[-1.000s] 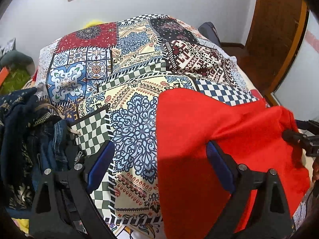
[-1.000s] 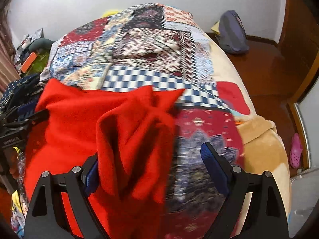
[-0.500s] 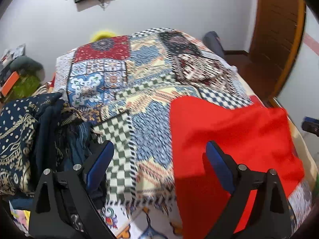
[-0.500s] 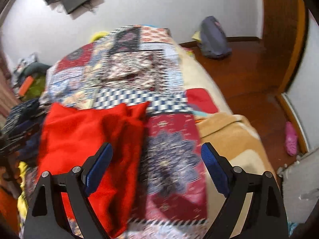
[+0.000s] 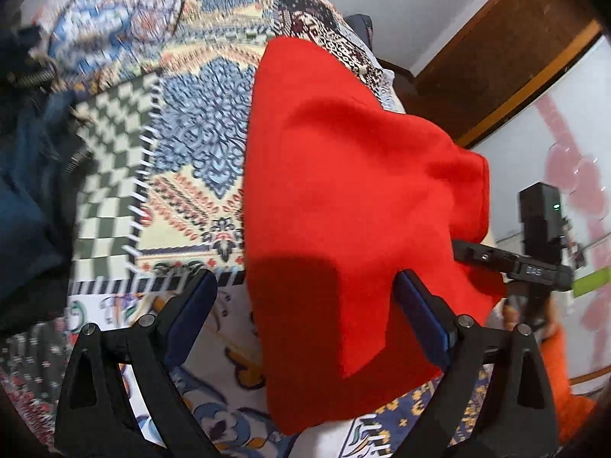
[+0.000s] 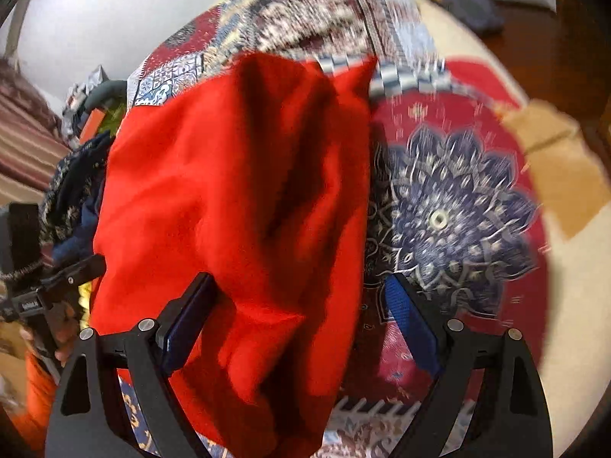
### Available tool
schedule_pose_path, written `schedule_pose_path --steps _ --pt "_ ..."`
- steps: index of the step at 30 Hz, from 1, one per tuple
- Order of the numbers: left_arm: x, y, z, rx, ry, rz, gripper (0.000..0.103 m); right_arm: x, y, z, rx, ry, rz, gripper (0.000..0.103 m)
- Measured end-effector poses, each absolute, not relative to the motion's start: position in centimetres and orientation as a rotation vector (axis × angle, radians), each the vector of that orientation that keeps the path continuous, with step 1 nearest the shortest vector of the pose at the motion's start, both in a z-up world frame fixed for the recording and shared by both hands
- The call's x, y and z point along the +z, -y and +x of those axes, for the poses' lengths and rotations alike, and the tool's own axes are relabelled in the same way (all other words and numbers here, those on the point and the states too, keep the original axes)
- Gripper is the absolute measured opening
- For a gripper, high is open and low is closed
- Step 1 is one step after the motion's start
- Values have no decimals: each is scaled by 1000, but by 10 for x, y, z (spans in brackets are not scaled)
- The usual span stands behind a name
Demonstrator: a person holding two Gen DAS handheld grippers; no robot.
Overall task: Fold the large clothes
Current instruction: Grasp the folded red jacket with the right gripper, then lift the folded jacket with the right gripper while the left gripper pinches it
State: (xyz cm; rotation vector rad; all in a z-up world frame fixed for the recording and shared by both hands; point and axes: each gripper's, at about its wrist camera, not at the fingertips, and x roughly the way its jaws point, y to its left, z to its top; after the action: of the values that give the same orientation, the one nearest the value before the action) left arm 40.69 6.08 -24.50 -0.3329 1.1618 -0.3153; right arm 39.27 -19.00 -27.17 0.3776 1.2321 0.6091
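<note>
While both my claws point down at the bed, the red cloth (image 5: 343,191) lies spread on the patchwork cover (image 5: 198,133) straight ahead of them. My left claw (image 5: 305,305) stands wide, its near edge of cloth between the fingers but neither pad pressing. My right claw (image 6: 298,305) is wide too, a rumpled, bunched part of the cloth (image 6: 236,198) lying between its fingers, unpinched. I judge this cloth light, soft and limp: it will sag and drag rather than keep any shape, and a thick fleecy nap should grip well in the pads. Best hold, I think, is the near hem, one corner per claw, pinching a single layer. Off to my left sits a pile of dark clothes (image 5: 30,175).
</note>
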Motion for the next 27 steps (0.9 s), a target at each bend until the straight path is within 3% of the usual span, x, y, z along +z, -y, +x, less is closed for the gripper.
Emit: schedule_pose_path --steps 10,12,14,18,19,20,22,23,27 --pt "-257 -50 446 -392 -1197 -419 97 -278 174 427 735 -1231 470 88" --pt "-258 -43 450 -399 -1193 -407 97 -278 171 428 760 -1232 492 72" --pt "-257 -39 451 -405 -1183 -407 89 -278 168 428 764 -1243 509 65" --pt "-253 -34 450 -378 -1162 -397 71 -267 172 421 755 -1233 525 36" --pt "-250 -32 449 -370 -1156 -392 65 -263 173 419 757 -1229 536 32" --pt "-245 -34 447 -361 -1146 -380 61 -258 173 417 752 -1224 536 30" --pt "-233 -32 444 -355 -1130 -360 42 -247 170 413 739 -1207 509 28" --pt "-226 -31 441 -362 -1121 -358 37 -238 166 410 732 -1189 480 28" --pt "-195 -33 424 -365 -1075 -311 32 -205 150 397 732 -1147 406 26"
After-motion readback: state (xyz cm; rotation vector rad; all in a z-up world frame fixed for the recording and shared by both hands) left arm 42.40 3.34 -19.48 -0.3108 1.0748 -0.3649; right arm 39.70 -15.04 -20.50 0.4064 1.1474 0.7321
